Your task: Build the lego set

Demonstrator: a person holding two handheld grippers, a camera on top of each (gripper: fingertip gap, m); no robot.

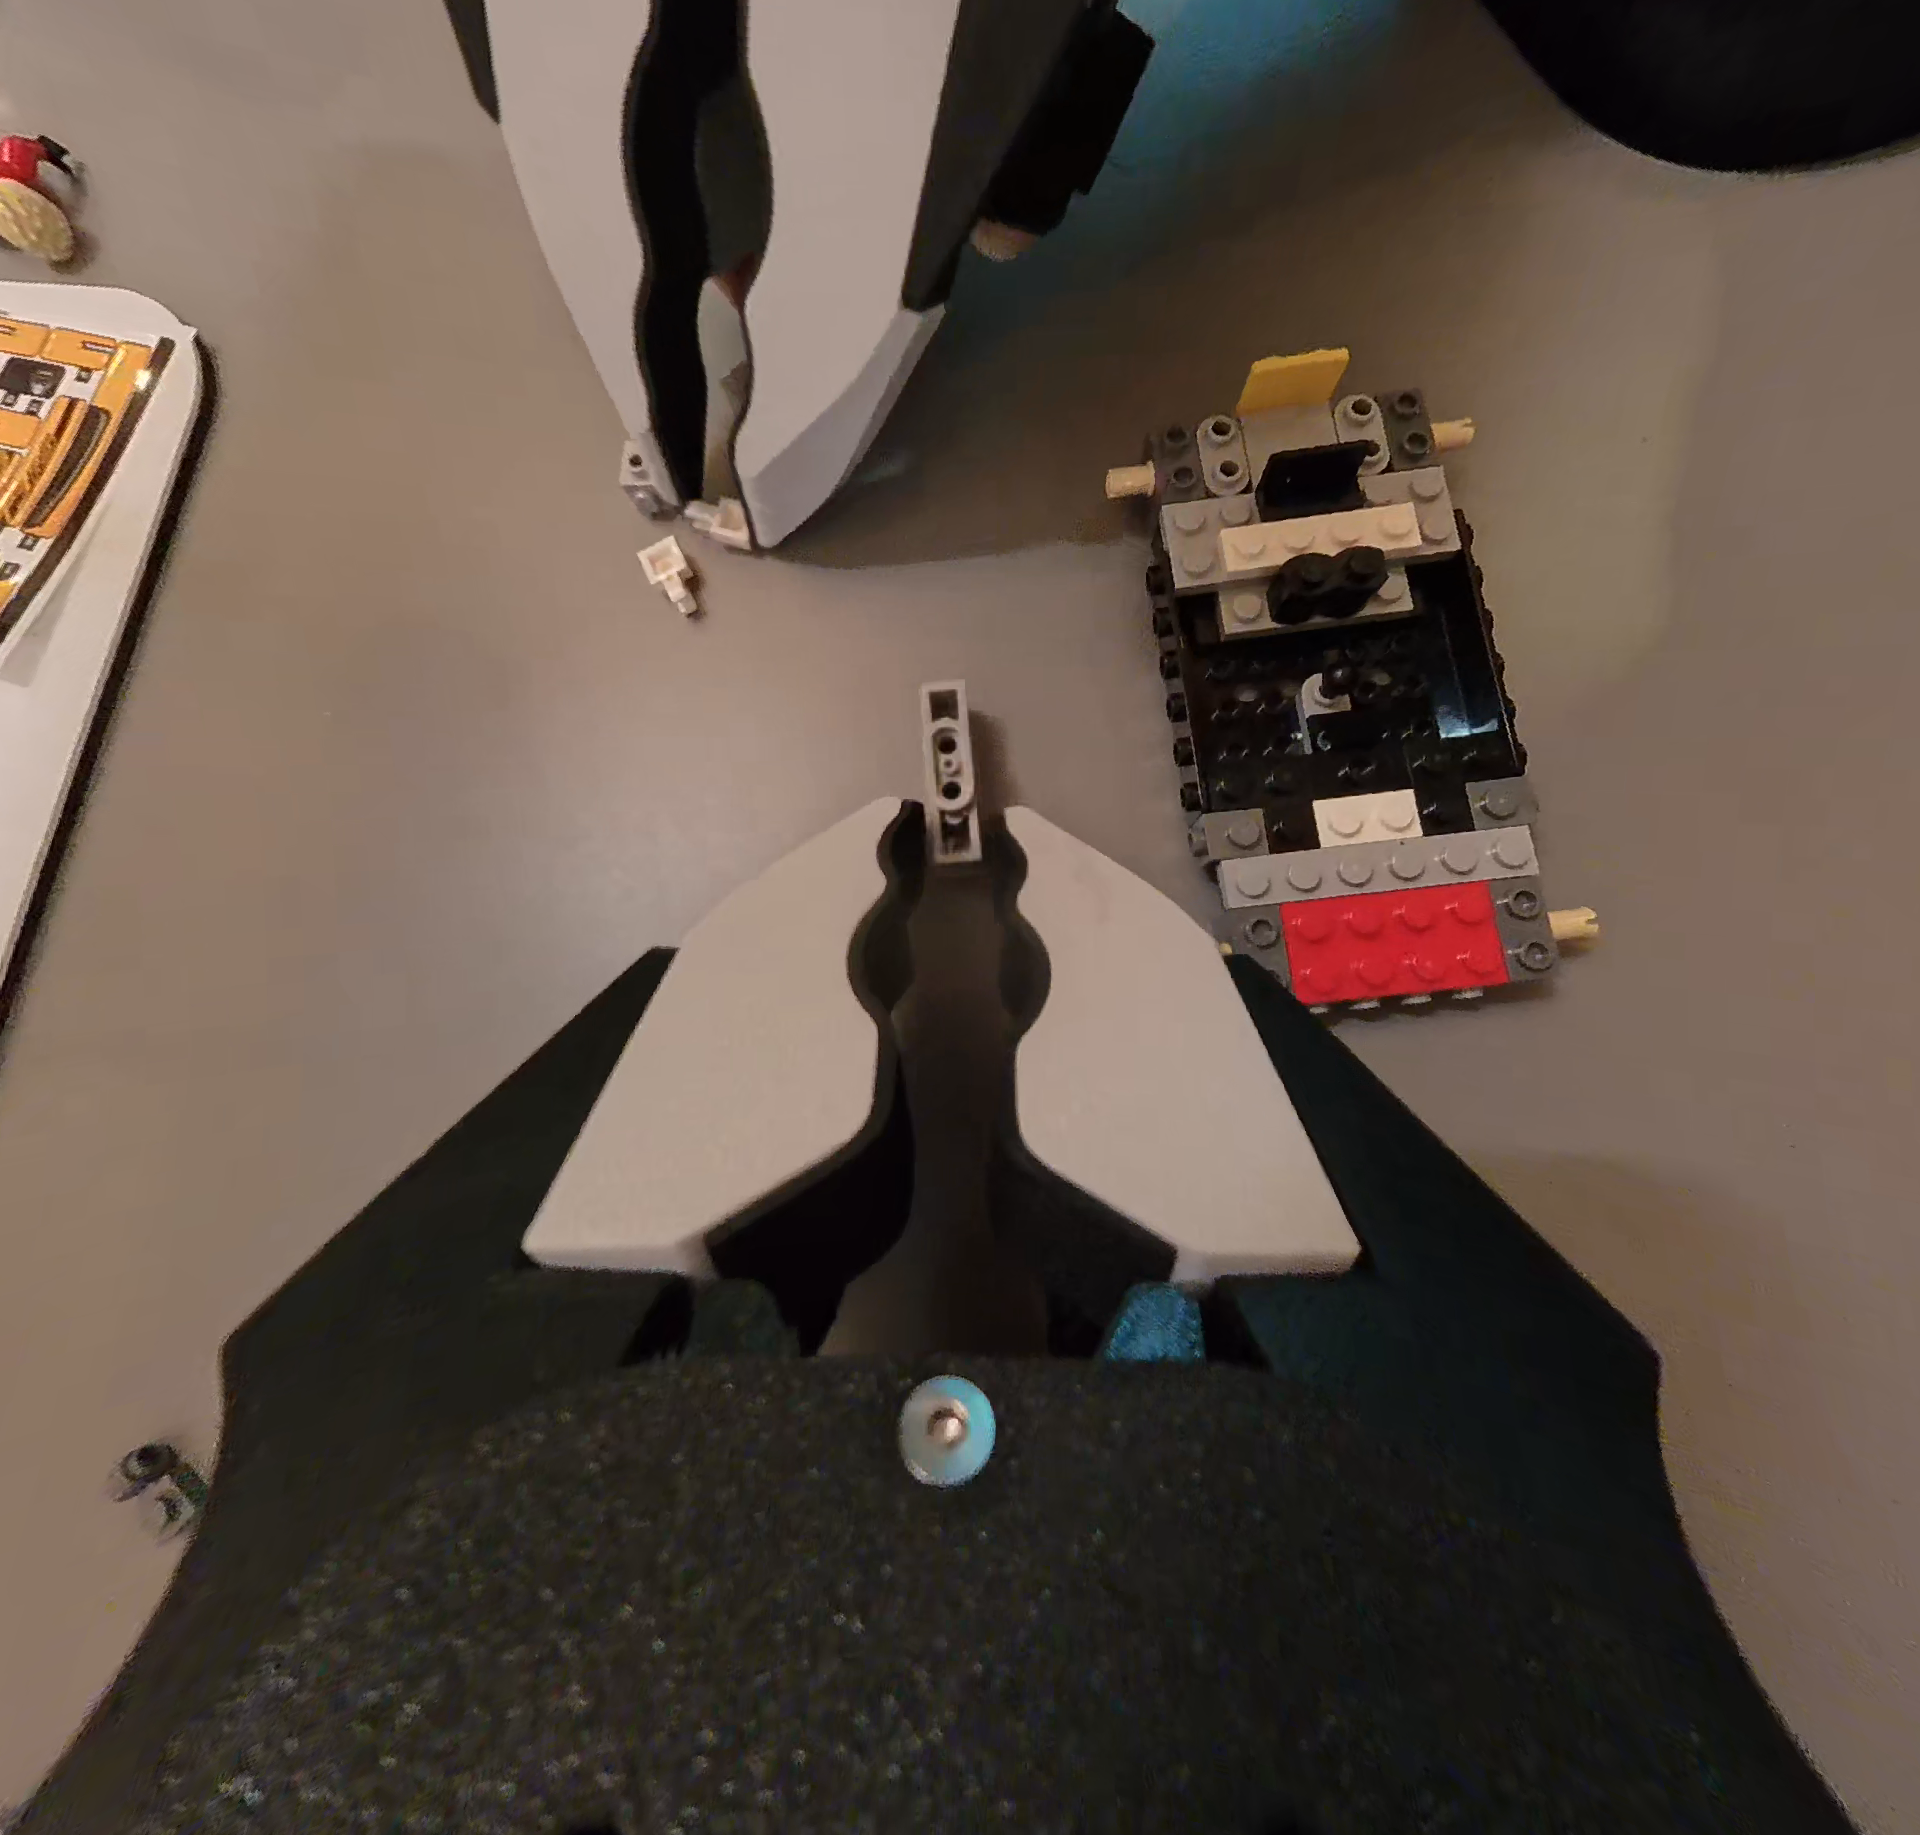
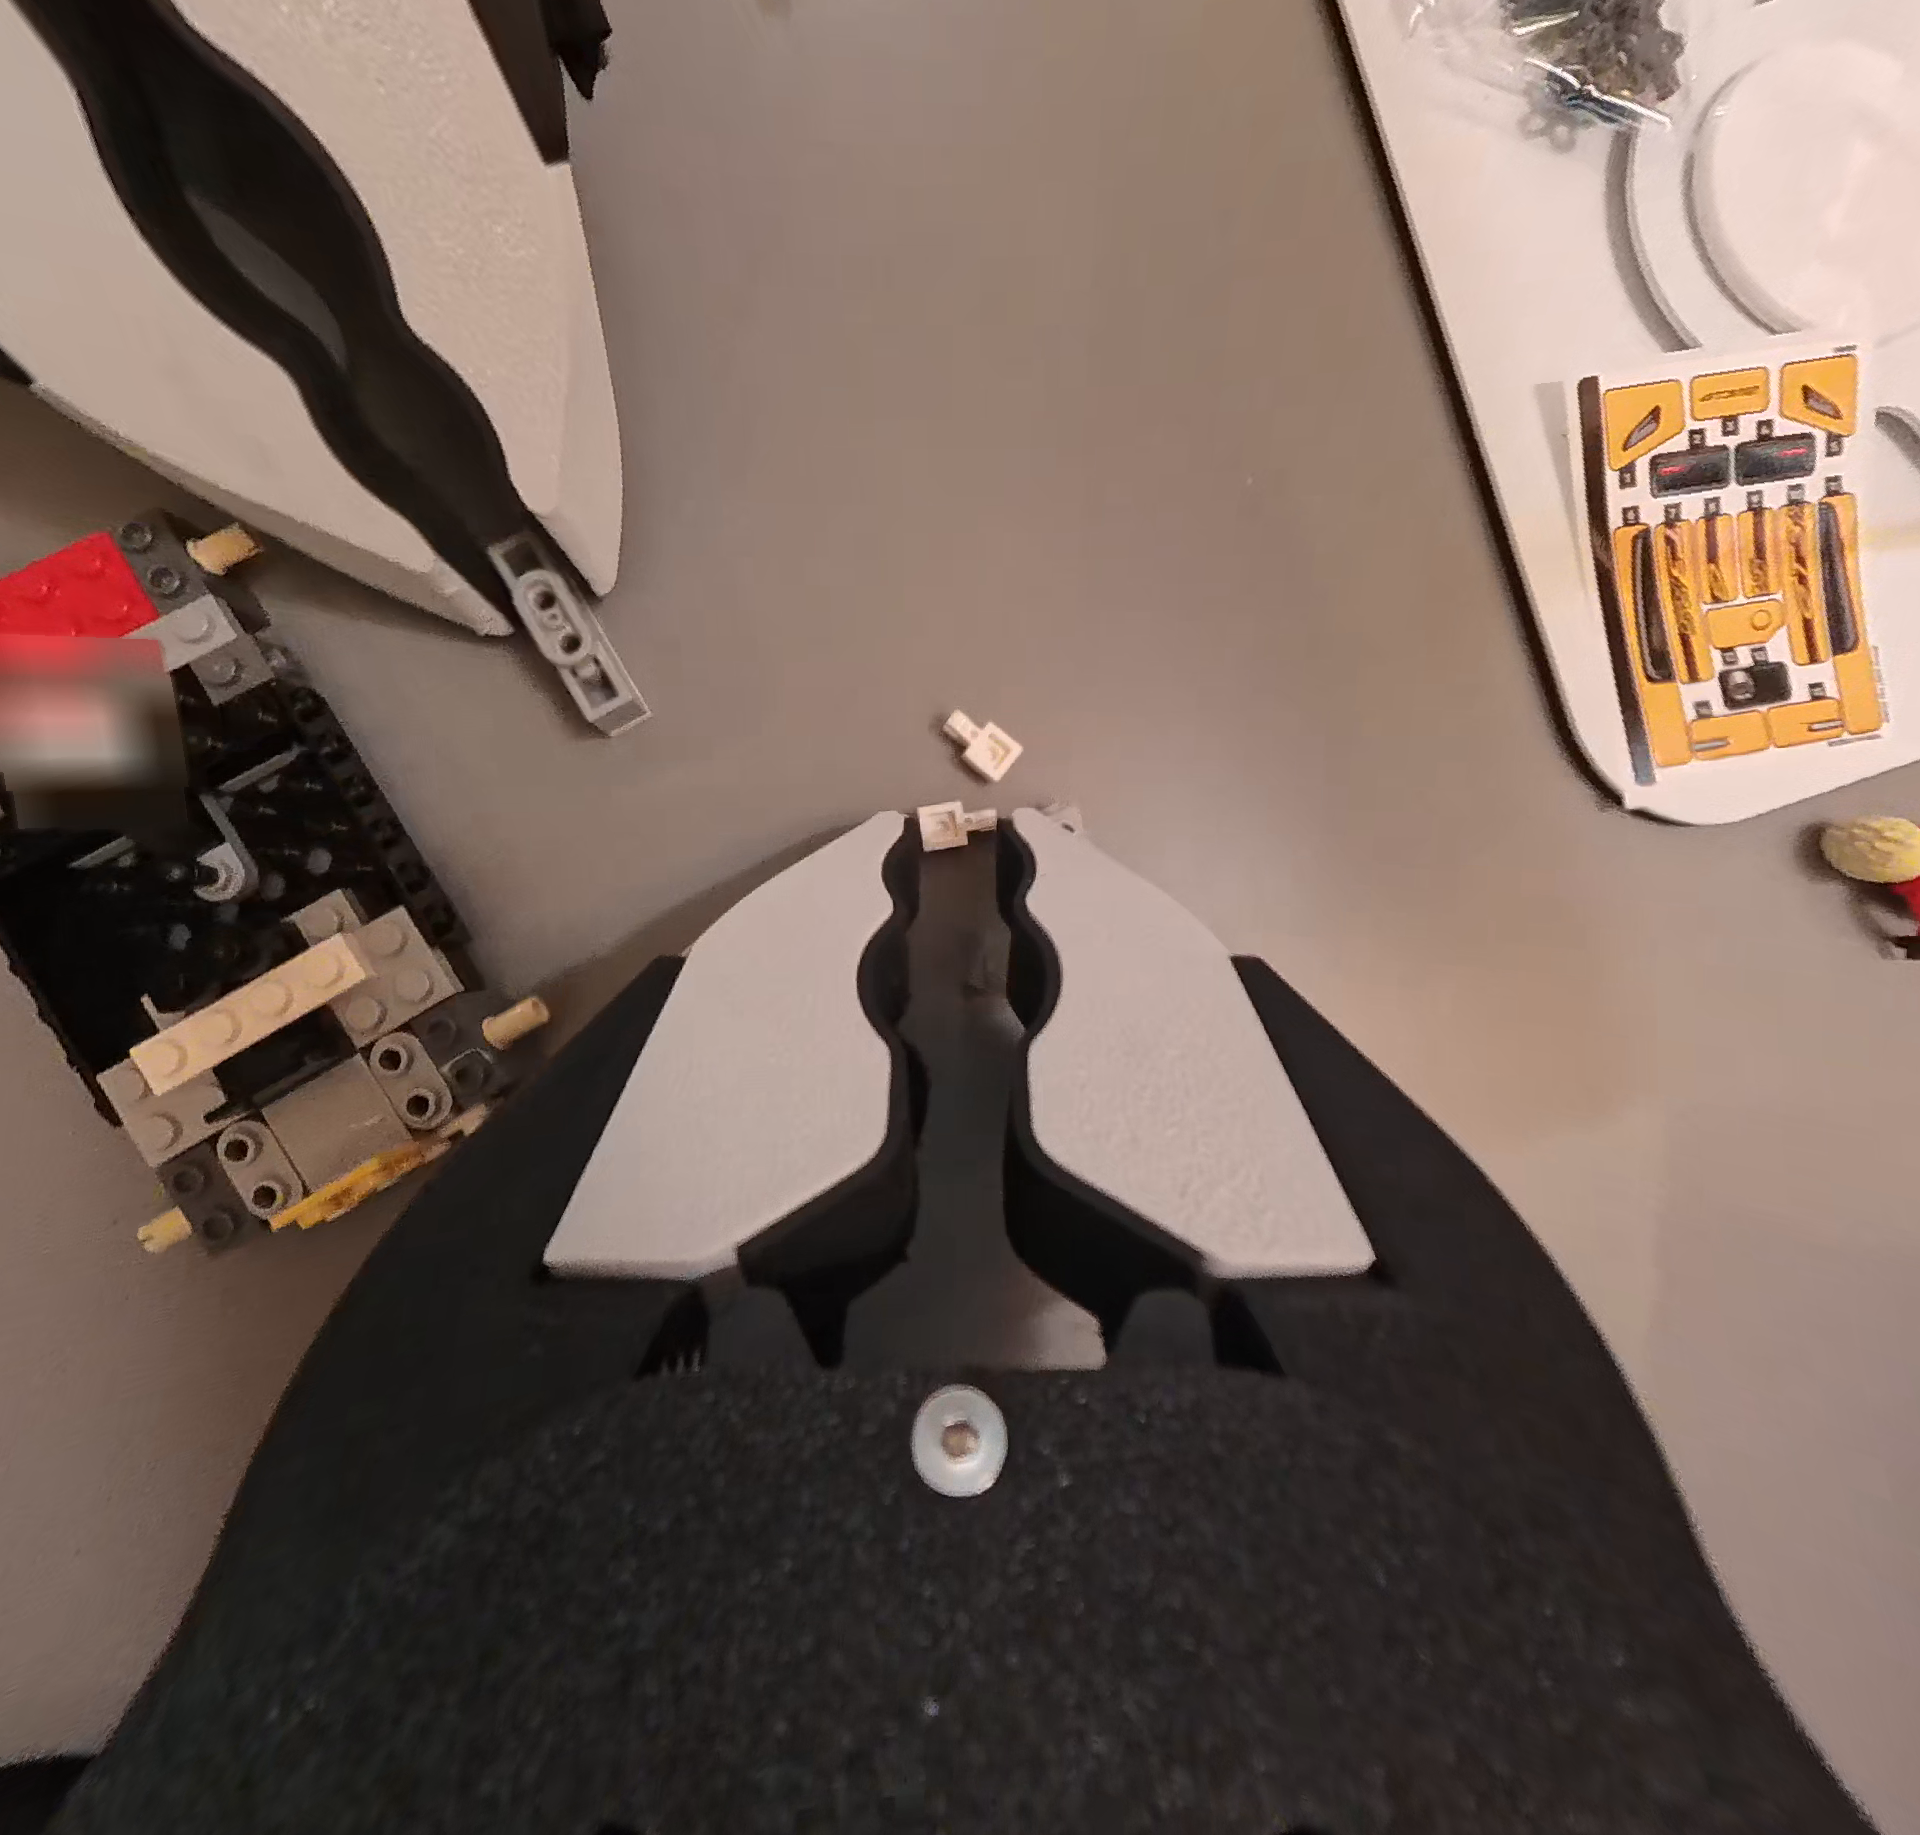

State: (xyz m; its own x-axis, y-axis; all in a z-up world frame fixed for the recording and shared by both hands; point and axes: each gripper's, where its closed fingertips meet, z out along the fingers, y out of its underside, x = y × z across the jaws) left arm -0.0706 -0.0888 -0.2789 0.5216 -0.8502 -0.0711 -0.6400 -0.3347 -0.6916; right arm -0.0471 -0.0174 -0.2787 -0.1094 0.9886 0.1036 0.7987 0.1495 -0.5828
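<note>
While my left hand-held gripper [image 1: 951, 829] pinches the long grey plastic plate with holes [image 1: 947, 772] by one end, leaving the rest free to mate, my right hand-held gripper [image 2: 958, 824] closes on a small white clip piece [image 2: 948, 827]; its twin [image 2: 984, 743] lies just beyond on the grey surface [image 2: 935, 331]. The half-built black, grey and red brick car chassis [image 1: 1351, 705] waits alongside. The yellow sticker sheet [image 2: 1745, 570] shows print too small to make out.

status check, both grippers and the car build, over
Left gripper shut on long grey plate. Right gripper shut on small white clip piece. Car chassis sits apart on table; second white clip piece lies loose between the grippers.
</note>
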